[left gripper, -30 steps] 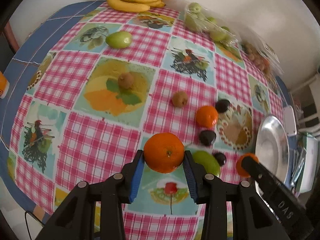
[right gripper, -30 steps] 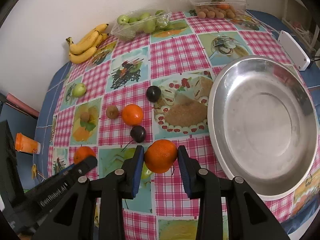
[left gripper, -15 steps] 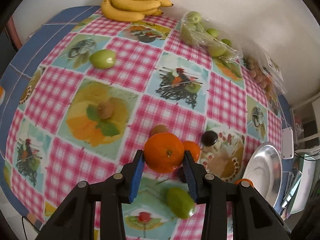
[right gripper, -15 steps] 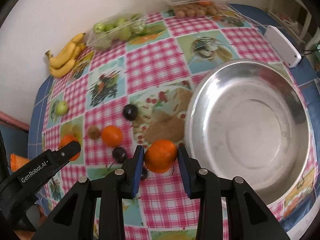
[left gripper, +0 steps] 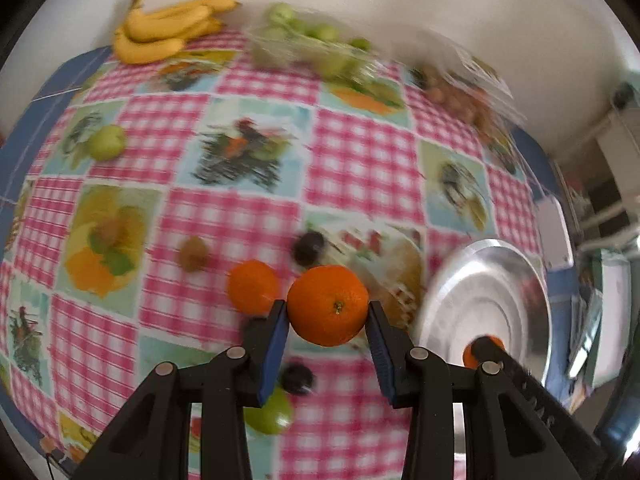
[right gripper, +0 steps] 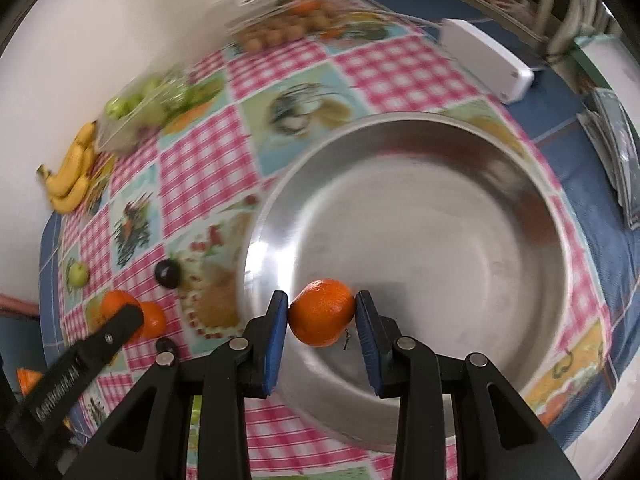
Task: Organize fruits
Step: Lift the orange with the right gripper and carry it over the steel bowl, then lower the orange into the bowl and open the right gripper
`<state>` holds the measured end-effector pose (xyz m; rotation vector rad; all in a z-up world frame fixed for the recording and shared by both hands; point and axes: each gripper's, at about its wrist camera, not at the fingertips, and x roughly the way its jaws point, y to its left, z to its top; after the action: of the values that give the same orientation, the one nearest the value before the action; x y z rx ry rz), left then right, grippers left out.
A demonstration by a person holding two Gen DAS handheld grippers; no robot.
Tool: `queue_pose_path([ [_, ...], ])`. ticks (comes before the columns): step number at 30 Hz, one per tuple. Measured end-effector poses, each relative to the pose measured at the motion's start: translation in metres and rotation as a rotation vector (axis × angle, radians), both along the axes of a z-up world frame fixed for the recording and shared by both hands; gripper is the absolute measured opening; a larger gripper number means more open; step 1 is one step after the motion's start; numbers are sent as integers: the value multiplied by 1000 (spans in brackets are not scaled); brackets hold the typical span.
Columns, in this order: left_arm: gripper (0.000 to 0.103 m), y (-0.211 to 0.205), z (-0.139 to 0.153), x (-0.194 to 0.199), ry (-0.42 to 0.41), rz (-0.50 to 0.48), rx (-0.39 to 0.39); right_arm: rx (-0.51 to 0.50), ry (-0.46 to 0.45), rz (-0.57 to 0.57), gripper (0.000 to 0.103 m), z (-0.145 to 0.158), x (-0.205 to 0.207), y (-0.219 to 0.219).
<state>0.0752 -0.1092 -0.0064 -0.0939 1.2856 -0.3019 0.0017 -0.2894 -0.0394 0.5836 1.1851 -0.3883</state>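
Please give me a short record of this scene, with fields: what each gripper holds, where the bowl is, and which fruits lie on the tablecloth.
left gripper: shut on an orange, above the tablecloth
right gripper: shut on another orange, over the near rim of the metal bowl
metal bowl: no fruit lying in it
loose fruits: one orange on the cloth, dark plums, a green apple, a kiwi
by the wall: bananas, bagged green fruits

Checked tablecloth point(left gripper: 360, 168) under bowl point(right gripper: 400, 152), bananas point(left gripper: 160, 36)
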Motion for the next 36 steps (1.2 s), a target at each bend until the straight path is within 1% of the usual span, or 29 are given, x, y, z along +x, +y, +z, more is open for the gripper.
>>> queue_pose_path([
  [2, 42, -13, -3, -9, 25, -40, -21, 1, 8, -27, 36, -4, -8, -13],
  [4, 42, -25, -4, -16, 29, -81, -25, 7, 13, -57, 36, -6, -15, -25],
  [6, 42, -36, -4, -23, 24, -116, -20, 5, 18, -88, 36, -6, -23, -40],
  [11, 42, -59, -4, -36, 23, -206, -36, 0, 27, -154, 36, -7, -40, -67],
  [16, 42, -72, -9, -42, 3, -270, -20, 2, 33, -180, 36, -11, -45, -79],
  [22, 42, -80, -21, -44, 5, -302, 19, 31, 91, -167, 36, -32, -43, -77],
  [27, 44, -85, -23, -44, -15, -319, 31, 20, 92, -163, 37, -33, -44, -75],
  [29, 46, -84, -23, -44, -11, -324, 18, 22, 93, -166, 37, -34, -44, -74],
  [31, 57, -86, -21, -44, -19, -329, 25, 21, 95, -166, 37, -34, -44, -75],
  [32, 58, -86, -20, -45, -24, -330, 26, 21, 96, -167, 37, -34, -43, -75],
  [36, 59, -85, -16, -45, -35, -335, 25, 16, 91, -169, 37, -29, -44, -76],
])
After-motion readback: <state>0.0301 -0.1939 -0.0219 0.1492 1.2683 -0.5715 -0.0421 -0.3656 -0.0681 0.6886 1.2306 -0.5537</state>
